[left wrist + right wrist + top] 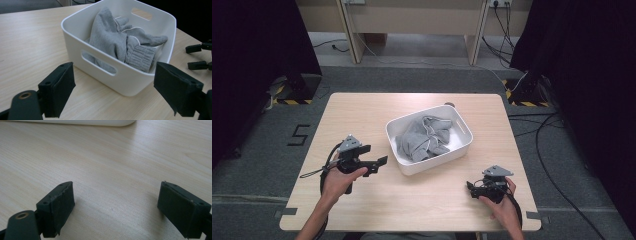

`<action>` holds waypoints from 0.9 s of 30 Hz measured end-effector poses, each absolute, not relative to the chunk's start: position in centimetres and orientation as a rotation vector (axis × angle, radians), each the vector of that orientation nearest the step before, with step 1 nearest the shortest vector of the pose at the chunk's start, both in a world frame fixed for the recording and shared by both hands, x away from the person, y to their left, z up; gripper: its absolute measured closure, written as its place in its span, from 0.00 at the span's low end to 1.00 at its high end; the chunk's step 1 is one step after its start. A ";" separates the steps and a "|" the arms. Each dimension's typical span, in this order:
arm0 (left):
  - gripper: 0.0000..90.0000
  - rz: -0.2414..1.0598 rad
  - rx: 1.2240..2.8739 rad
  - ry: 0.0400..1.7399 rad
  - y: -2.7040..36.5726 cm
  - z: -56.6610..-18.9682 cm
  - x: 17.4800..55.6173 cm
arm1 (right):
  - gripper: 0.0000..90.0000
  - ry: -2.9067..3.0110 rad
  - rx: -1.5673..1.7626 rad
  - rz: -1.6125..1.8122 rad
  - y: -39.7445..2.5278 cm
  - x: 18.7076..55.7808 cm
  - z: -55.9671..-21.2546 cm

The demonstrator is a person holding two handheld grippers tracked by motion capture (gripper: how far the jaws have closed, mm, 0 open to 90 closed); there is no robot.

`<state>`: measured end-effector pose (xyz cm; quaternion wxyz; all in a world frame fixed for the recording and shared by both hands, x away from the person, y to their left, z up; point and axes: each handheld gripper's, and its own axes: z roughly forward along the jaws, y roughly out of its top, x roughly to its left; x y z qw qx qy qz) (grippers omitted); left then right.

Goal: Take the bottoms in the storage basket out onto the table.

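High view: my left hand-held gripper [379,162], jaws spread, sits just beside the bin [404,162] holding the grey garment [424,137] mid-desk [362,115]. My right hand-held gripper [471,188], also spread, rests farther off; left is nearer.

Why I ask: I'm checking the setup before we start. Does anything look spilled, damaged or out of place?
Nothing stands out. The grey garment lies crumpled inside the white bin, none of it over the rim. Both claws, left and right, are open and apart from the bin.
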<state>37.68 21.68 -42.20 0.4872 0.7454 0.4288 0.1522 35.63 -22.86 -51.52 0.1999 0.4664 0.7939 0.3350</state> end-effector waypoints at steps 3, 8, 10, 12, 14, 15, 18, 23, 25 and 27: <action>0.18 0.362 1.816 1.030 21.1 -41.7 38.1 | 0.16 2.219 1.304 0.936 -22.9 35.6 -51.5; 0.18 0.374 1.838 1.007 20.0 -41.0 38.8 | 0.16 2.220 1.302 0.937 -22.9 35.6 -51.5; 0.18 0.376 1.838 1.002 19.6 -40.7 39.2 | 0.16 2.220 1.303 0.937 -22.9 35.6 -51.5; 0.18 0.378 1.846 0.993 19.0 -40.4 39.7 | 0.16 2.220 1.302 0.937 -22.9 35.6 -51.5; 0.17 0.378 1.854 0.987 18.5 -40.2 40.0 | 0.16 2.219 1.307 0.936 -22.8 35.6 -51.5; 0.17 0.377 1.859 0.984 18.1 -40.1 40.2 | 0.16 2.219 1.306 0.936 -22.8 35.6 -51.5; 0.17 0.367 1.875 0.973 17.1 -39.6 41.0 | 0.16 2.219 1.307 0.935 -22.8 35.7 -51.5; 0.16 0.364 1.882 0.957 15.8 -39.3 41.8 | 0.16 2.219 1.311 0.935 -22.8 35.7 -51.5; 0.16 0.350 1.889 0.948 14.7 -39.2 42.4 | 0.16 2.217 1.308 0.936 -22.8 35.7 -51.5; 0.16 0.343 1.897 0.941 14.0 -39.1 42.7 | 0.16 2.218 1.309 0.935 -22.8 35.7 -51.5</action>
